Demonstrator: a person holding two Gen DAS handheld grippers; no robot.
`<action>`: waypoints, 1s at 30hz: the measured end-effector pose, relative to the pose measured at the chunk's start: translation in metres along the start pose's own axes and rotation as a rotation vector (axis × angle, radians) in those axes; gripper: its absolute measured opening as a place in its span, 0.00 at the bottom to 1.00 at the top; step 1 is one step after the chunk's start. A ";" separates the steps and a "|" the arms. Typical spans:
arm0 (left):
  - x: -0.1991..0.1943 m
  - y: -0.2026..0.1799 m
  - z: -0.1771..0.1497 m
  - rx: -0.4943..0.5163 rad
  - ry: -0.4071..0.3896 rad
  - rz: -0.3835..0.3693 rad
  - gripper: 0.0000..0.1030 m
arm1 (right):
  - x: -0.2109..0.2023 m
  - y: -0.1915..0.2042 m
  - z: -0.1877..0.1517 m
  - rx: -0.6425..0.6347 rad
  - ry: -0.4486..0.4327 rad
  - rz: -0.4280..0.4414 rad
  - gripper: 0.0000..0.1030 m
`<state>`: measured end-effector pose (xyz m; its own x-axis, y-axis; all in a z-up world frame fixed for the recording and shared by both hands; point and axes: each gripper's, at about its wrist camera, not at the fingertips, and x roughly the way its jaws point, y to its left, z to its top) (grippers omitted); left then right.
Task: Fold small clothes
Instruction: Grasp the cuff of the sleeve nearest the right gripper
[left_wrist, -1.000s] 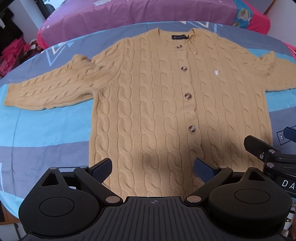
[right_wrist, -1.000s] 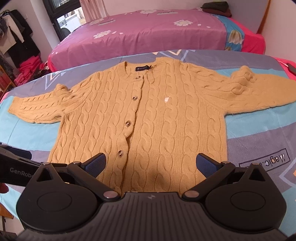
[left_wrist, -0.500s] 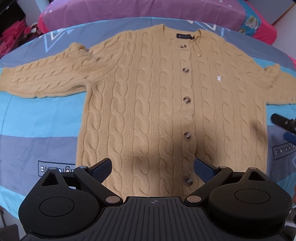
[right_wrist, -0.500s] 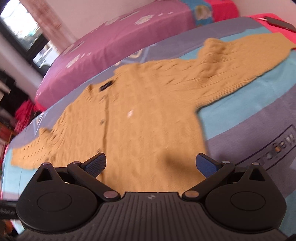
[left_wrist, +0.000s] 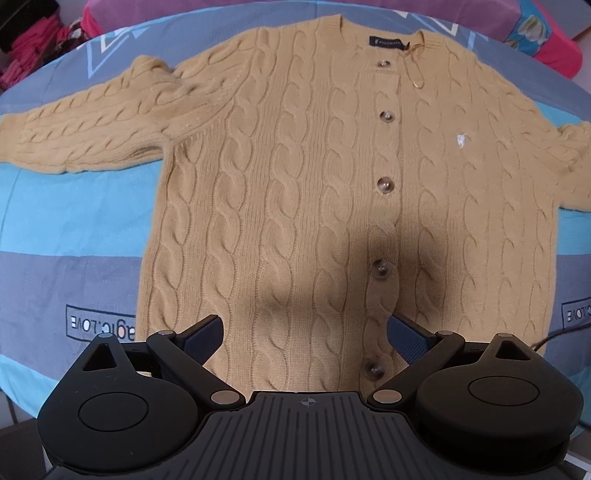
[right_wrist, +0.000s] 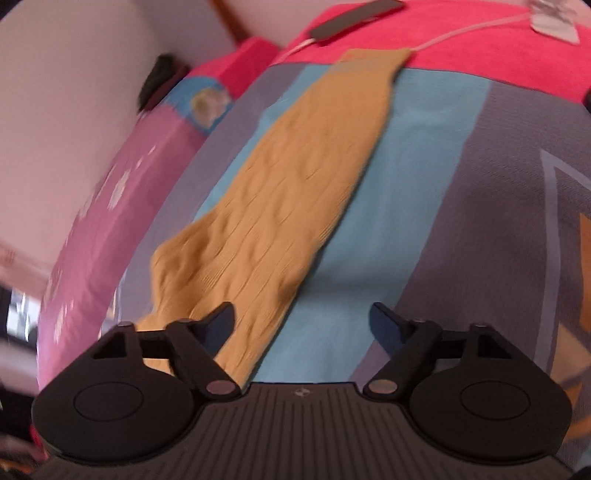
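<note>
A tan cable-knit cardigan (left_wrist: 295, 192) lies flat and buttoned on the bed, neck at the far side, its left sleeve (left_wrist: 92, 129) stretched out to the left. My left gripper (left_wrist: 306, 338) is open and empty, just above the hem near the button row. My right gripper (right_wrist: 301, 325) is open and empty, low over the cardigan's right sleeve (right_wrist: 295, 177), which runs away from it to the cuff. That view is blurred.
The bedspread (left_wrist: 66, 206) has blue and grey stripes with printed text. A pink bed (right_wrist: 110, 206) lies beyond. A red cover (right_wrist: 461, 40) with a dark flat device and a white cable lies past the sleeve cuff.
My right gripper has swung right, from facing the cardigan body to looking along the right sleeve. My left gripper has moved in closer over the hem. Both stayed open.
</note>
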<state>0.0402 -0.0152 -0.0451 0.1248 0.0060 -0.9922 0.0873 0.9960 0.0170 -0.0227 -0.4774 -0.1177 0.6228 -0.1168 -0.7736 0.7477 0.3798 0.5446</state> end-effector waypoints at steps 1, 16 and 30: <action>0.001 -0.001 0.001 -0.004 0.003 0.004 1.00 | 0.005 -0.004 0.006 0.022 -0.008 0.001 0.67; 0.014 -0.008 0.005 -0.082 0.067 0.054 1.00 | 0.056 -0.041 0.099 0.250 -0.179 0.156 0.65; 0.015 0.000 -0.002 -0.127 0.105 0.081 1.00 | 0.058 -0.036 0.132 0.251 -0.215 0.212 0.11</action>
<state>0.0402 -0.0149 -0.0607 0.0221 0.0895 -0.9957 -0.0452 0.9951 0.0884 0.0173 -0.6190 -0.1393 0.7836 -0.2593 -0.5645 0.6138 0.1833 0.7679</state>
